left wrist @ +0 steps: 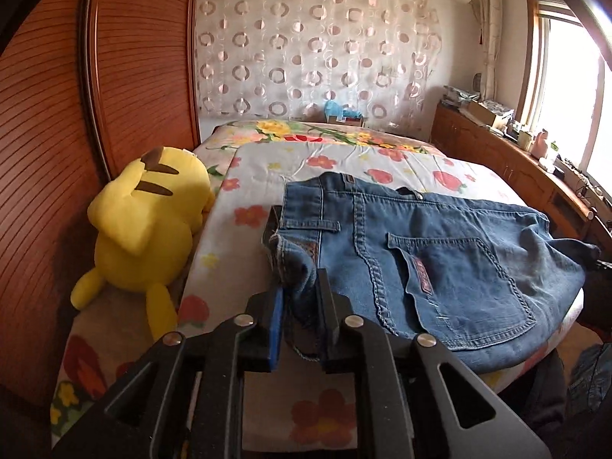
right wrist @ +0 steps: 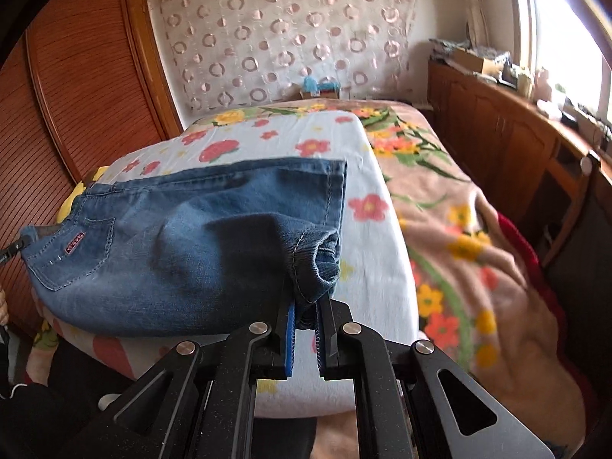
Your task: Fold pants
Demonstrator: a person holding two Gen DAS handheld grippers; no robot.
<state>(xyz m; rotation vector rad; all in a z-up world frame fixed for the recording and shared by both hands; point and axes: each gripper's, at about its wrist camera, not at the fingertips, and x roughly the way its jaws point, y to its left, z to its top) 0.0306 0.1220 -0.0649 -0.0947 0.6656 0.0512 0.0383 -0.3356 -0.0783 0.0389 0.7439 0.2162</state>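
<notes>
Blue denim pants (left wrist: 428,260) lie folded on the flowered sheet (left wrist: 306,160) of the bed, back pocket up. My left gripper (left wrist: 300,298) is shut on a bunched waistband corner of the pants at their near left end. In the right wrist view the same pants (right wrist: 183,252) stretch to the left, and my right gripper (right wrist: 306,306) is shut on the rolled hem end (right wrist: 317,264) at their near right corner. Both held corners sit slightly above the sheet. The far hem edge (right wrist: 336,187) lies flat.
A yellow plush toy (left wrist: 149,225) lies left of the pants against the brown slatted wardrobe (left wrist: 76,114). A floral blanket (right wrist: 459,229) covers the bed's right side. A wooden cabinet (right wrist: 508,145) with clutter runs along the window wall. A patterned curtain (left wrist: 313,49) hangs behind the bed.
</notes>
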